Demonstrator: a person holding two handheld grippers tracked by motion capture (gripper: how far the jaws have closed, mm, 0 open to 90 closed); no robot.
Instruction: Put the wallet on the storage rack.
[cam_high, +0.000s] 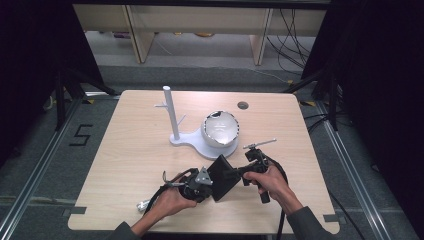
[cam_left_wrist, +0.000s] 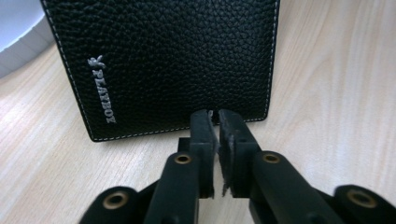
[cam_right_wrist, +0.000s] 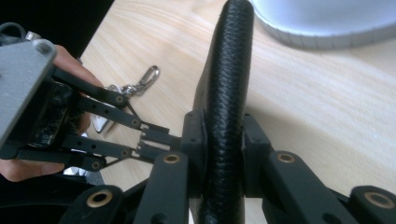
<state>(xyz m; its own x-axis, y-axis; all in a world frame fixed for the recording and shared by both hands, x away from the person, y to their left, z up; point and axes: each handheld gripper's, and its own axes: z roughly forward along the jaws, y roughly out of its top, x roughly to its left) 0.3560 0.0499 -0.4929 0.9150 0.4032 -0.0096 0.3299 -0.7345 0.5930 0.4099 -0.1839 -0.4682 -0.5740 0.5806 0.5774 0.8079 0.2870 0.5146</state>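
1. Item in hand: a black wallet (cam_high: 222, 176), held off the wooden table (cam_high: 125, 165) near its front edge, between my two grippers, in front of the white stand.
2. Left gripper (cam_high: 192, 186): jaws nearly together, pinching a thin edge of the wallet; in the left gripper view the pads (cam_left_wrist: 204, 128) bite the bottom hem of the cover (cam_left_wrist: 163, 60).
3. Right gripper (cam_high: 252, 165): clamped across the thick folded spine; the right gripper view shows the spine (cam_right_wrist: 226, 93) standing upright between the pads.
4. Step, as I judge it: opening or turning the wallet between two grips. I would keep the right clamp firm on the spine and move the left slowly, since its hold is only a thin lip of leather and could slip.
5. Wallet material: pebbled black leather, pale stitching along the border, silver embossed "PLAYBOY" lettering with a small rabbit mark; rectangular with rounded corners.
6. Spine: rounded, thick, same grain.
7. White stand (cam_high: 197, 140): flat smooth plastic base with an upright peg post (cam_high: 170, 112) and short side prongs.
8. Bowl (cam_high: 220, 127): rounded, pale and glossy, resting on the stand's base.
9. Metal snap clip (cam_right_wrist: 147, 77): small, shiny, lying on the table beside the left hand.
10. Table surface: pale wood grain, matte.
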